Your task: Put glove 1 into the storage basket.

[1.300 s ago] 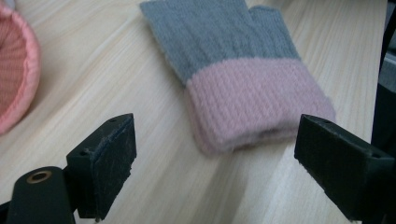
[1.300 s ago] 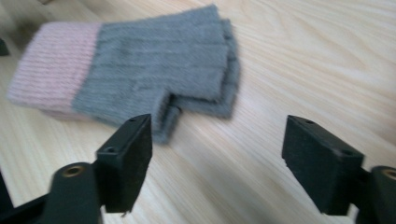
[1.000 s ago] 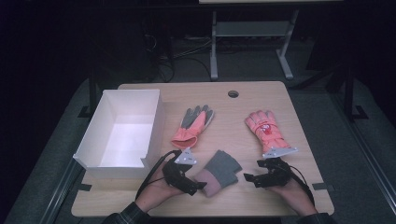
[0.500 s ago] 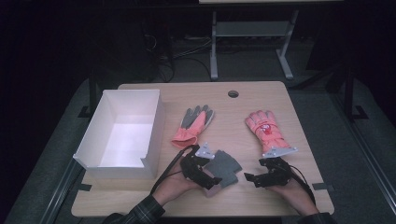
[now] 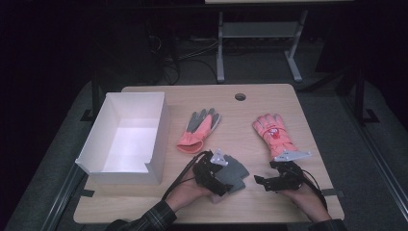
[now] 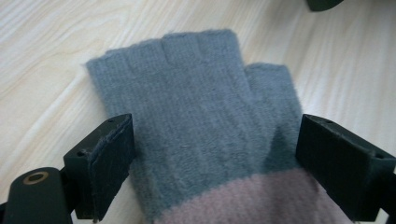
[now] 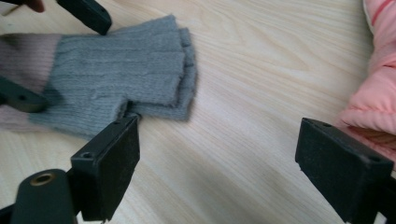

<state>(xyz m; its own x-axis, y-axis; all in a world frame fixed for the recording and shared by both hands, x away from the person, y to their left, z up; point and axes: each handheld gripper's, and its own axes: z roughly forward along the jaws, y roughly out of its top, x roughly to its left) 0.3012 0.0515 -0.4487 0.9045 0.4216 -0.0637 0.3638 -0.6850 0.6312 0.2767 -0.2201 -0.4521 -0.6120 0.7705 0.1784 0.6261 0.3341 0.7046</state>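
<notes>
A grey fingerless glove point(image 5: 235, 172) with a mauve cuff lies flat on the table's near middle. My left gripper point(image 5: 220, 182) is at its cuff end. In the left gripper view the jaws of the left gripper point(image 6: 212, 135) stand wide on either side of the grey glove point(image 6: 196, 102), close to its edges and not squeezing it. To the right my right gripper point(image 5: 265, 174) points left, open. Its jaws point(image 7: 219, 130) have just been opening, with only bare wood between them. The grey glove point(image 7: 126, 65) lies beyond its left jaw.
An empty white box point(image 5: 161, 130) stands at the left. A coral glove with a grey palm point(image 5: 198, 127) lies mid-table. A pink padded glove point(image 5: 273, 134) lies at the right, close behind the right gripper, its cuff point(image 7: 373, 93) beside the right jaw. A cable hole point(image 5: 240, 96) is at the far edge.
My left gripper has moved right, over the grey glove's cuff, so its jaws now straddle the glove. The right hand has stayed where it was.
</notes>
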